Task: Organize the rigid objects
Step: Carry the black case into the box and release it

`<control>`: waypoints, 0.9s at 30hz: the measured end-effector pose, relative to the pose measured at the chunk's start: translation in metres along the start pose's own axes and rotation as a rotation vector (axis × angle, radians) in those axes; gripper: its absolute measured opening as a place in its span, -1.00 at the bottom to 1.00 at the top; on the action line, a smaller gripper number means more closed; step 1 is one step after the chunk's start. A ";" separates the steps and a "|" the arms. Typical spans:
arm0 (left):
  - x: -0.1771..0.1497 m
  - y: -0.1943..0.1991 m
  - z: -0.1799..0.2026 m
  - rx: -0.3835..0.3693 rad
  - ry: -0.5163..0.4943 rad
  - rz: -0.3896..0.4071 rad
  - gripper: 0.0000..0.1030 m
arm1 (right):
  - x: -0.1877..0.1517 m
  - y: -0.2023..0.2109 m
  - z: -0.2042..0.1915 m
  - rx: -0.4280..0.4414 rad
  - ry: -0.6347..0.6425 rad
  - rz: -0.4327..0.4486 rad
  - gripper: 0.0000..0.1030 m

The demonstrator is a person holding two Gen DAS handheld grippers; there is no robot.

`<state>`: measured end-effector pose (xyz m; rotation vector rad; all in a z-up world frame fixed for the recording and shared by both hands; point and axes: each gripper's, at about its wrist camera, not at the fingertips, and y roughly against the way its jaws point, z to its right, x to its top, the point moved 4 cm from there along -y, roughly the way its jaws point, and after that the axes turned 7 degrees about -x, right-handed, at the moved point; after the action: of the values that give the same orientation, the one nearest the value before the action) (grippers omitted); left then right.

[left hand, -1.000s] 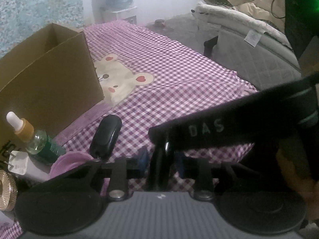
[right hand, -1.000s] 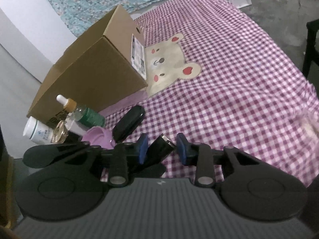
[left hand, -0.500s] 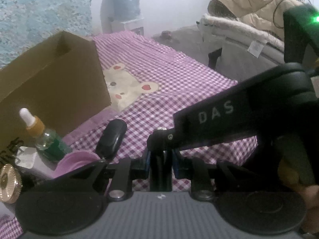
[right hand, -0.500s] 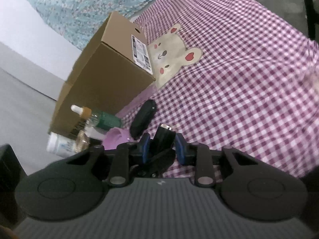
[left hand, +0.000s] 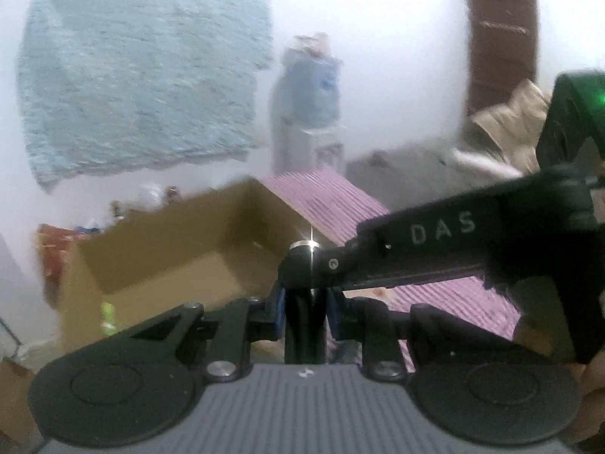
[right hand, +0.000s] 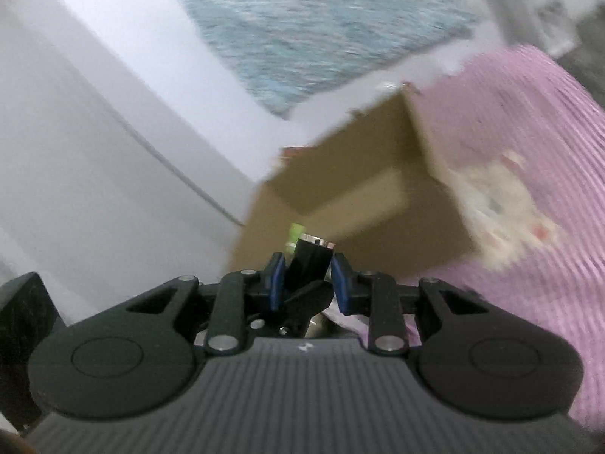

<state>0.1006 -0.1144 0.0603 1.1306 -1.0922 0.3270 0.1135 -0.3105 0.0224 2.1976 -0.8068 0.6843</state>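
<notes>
Both grippers hold the same small black bottle with a silver rim. In the left wrist view my left gripper is shut on the black bottle, and the right gripper's finger marked DAS reaches in from the right and touches the bottle's top. In the right wrist view my right gripper has its blue pads on both sides of the same bottle. An open brown cardboard box stands just beyond the bottle; it also shows in the right wrist view. Both views are motion-blurred.
The box stands on a purple checked cloth with a bear picture. Something yellow-green shows at the box's near side. A blue cloth hangs on the wall behind, with a water dispenser beside it.
Both grippers have risen with the black bottle and tilted up toward the box opening. The dropper bottle, pink dish and black case on the cloth have dropped out of view.
</notes>
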 end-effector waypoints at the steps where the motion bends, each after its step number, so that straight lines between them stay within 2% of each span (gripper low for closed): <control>1: 0.007 0.004 -0.011 0.014 0.015 0.004 -0.56 | 0.009 -0.008 -0.013 0.023 0.027 -0.001 -0.50; 6: 0.037 0.001 -0.068 0.090 0.073 -0.023 -0.56 | 0.050 -0.060 -0.055 0.086 0.079 -0.059 -0.50; 10: 0.047 -0.031 -0.114 0.111 0.134 -0.117 -0.56 | 0.074 -0.121 -0.065 0.077 0.043 -0.161 -0.50; 15: 0.032 -0.072 -0.174 0.088 0.263 -0.254 -0.56 | 0.085 -0.207 -0.062 0.023 -0.039 -0.316 -0.50; 19: 0.016 -0.102 -0.212 0.097 0.341 -0.347 -0.56 | 0.081 -0.264 -0.052 -0.015 -0.134 -0.420 -0.51; 24: 0.007 -0.124 -0.240 0.157 0.364 -0.393 -0.55 | 0.073 -0.311 -0.053 -0.044 -0.169 -0.450 -0.50; 27: 0.008 -0.123 -0.243 0.152 0.377 -0.378 -0.42 | 0.073 -0.328 -0.057 -0.053 -0.168 -0.439 -0.48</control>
<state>0.3195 0.0351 -0.0041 1.3195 -0.5160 0.3111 0.3807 -0.1059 -0.0313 2.2965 -0.3911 0.2607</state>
